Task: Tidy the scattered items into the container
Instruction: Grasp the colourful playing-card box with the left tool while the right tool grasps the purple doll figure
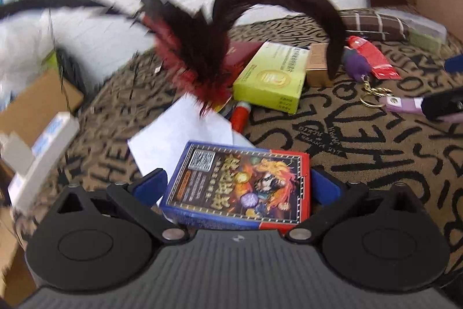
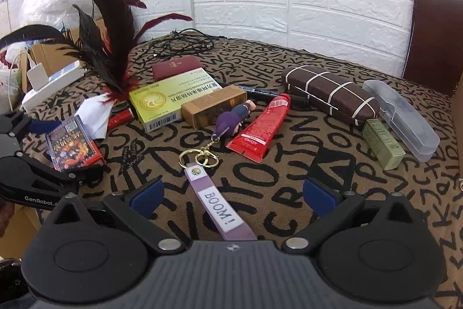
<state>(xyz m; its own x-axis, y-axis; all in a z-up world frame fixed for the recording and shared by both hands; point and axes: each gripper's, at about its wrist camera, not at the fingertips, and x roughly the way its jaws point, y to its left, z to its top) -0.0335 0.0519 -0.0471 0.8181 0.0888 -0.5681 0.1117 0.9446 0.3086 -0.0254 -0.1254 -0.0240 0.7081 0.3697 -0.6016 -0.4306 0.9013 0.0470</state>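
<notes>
My left gripper (image 1: 240, 184) has its blue pads on either side of a colourful card box (image 1: 243, 184), which is tilted up off the cloth; the same box shows in the right wrist view (image 2: 73, 145) between the left gripper's fingers (image 2: 43, 125). My right gripper (image 2: 231, 193) is open and low over a purple "BOOM!" keychain strap (image 2: 220, 210), which lies between its pads. Scattered on the patterned cloth are a green box (image 2: 165, 103), a red tube (image 2: 263, 126), a purple doll (image 2: 231, 120), a tan box (image 2: 214, 106) and a feather toy (image 2: 110, 48). No container clearly shows.
A brown glasses case (image 2: 330, 94), a clear plastic case (image 2: 405, 120) and an olive box (image 2: 382, 144) lie at the right. A maroon booklet (image 2: 176, 68) and black cables (image 2: 185, 45) lie at the back. Cardboard boxes (image 1: 37, 103) and a power strip (image 2: 52, 83) stand at the left.
</notes>
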